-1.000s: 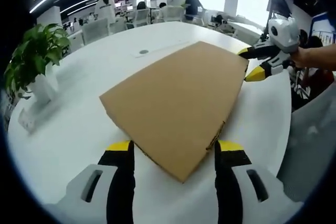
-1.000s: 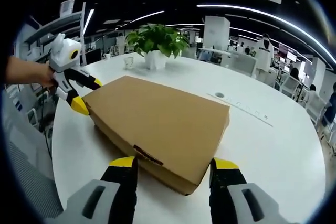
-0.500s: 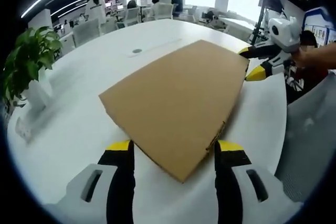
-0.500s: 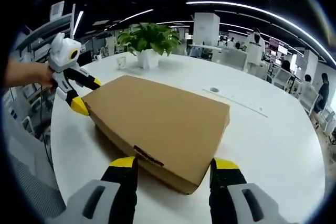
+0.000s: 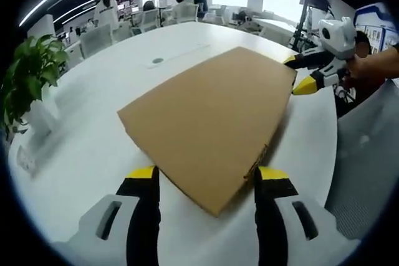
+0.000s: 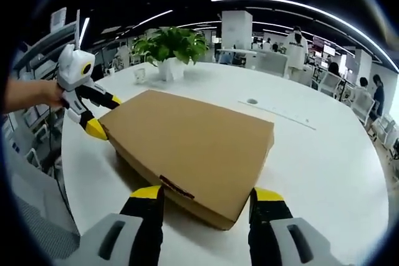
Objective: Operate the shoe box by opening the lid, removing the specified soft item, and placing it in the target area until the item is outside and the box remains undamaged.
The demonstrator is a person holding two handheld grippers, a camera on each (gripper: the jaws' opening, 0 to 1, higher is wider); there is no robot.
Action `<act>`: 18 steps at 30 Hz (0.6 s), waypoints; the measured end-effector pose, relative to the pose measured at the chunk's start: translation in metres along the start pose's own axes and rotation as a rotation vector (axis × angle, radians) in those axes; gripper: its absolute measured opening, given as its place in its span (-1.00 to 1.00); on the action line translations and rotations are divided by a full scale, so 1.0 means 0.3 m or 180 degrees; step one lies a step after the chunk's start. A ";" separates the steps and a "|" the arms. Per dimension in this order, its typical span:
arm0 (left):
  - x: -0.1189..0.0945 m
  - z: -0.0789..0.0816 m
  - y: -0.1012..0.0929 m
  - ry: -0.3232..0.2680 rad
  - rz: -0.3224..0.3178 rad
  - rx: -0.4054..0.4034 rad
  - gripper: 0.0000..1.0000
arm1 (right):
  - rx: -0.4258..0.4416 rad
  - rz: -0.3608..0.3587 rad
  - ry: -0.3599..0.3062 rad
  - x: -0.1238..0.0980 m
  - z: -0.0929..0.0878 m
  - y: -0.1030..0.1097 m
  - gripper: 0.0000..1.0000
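A flat brown cardboard shoe box lies on a white round table with its lid down. In the left gripper view my left gripper is open, and the box's near corner sits between its yellow-tipped jaws. The right gripper straddles the far right corner. In the right gripper view the box shows a dark label on its near side. My right gripper is open around that near corner. The left gripper brackets the far left corner, held by a hand.
A potted plant in a white pot stands on the table beyond the box, seen also as the plant at the left. A cable grommet sits in the tabletop. Office desks, chairs and people fill the background. Grey clothing is close at the right.
The table and room behind have slid a little in both views, while the box keeps the same place between both pairs of jaws. The lid stays down.
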State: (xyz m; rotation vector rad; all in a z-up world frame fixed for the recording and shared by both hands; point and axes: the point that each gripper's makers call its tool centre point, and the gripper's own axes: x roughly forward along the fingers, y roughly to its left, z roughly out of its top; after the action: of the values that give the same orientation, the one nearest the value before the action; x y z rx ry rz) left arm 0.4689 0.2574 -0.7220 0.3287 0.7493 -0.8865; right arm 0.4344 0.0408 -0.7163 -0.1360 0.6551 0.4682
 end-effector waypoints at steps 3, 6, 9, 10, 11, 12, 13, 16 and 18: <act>-0.003 -0.003 0.001 0.0000 -0.0011 -0.0005 0.17 | 0.0046 0.0001 0.0016 -0.005 -0.003 0.007 0.01; -0.006 -0.007 0.002 0.0019 -0.0031 0.0018 0.17 | 0.0073 0.0016 0.0024 -0.009 -0.005 0.012 0.00; -0.008 -0.010 0.003 0.0046 -0.0045 0.0038 0.17 | 0.0096 0.0030 0.0035 -0.015 -0.007 0.019 -0.01; -0.009 -0.010 0.004 0.0051 -0.0047 0.0042 0.17 | 0.0103 0.0032 0.0034 -0.016 -0.008 0.022 -0.01; -0.010 -0.011 0.003 0.0061 -0.0051 0.0049 0.17 | 0.0107 0.0027 0.0035 -0.017 -0.009 0.025 -0.01; -0.011 -0.012 0.004 0.0063 -0.0051 0.0051 0.17 | 0.0110 0.0018 0.0033 -0.019 -0.011 0.031 -0.01; -0.013 -0.013 0.003 0.0071 -0.0055 0.0056 0.17 | 0.0111 0.0014 0.0029 -0.020 -0.012 0.034 -0.01; -0.018 -0.018 0.003 0.0079 -0.0063 0.0064 0.17 | 0.0121 0.0016 0.0023 -0.024 -0.013 0.043 -0.01; -0.023 -0.023 0.002 0.0098 -0.0068 0.0072 0.17 | 0.0125 0.0027 0.0035 -0.027 -0.015 0.051 -0.02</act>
State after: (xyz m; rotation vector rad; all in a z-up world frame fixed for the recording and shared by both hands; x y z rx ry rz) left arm 0.4633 0.2655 -0.7221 0.3556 0.7727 -0.9122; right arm 0.4193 0.0501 -0.7143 -0.0986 0.6755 0.4627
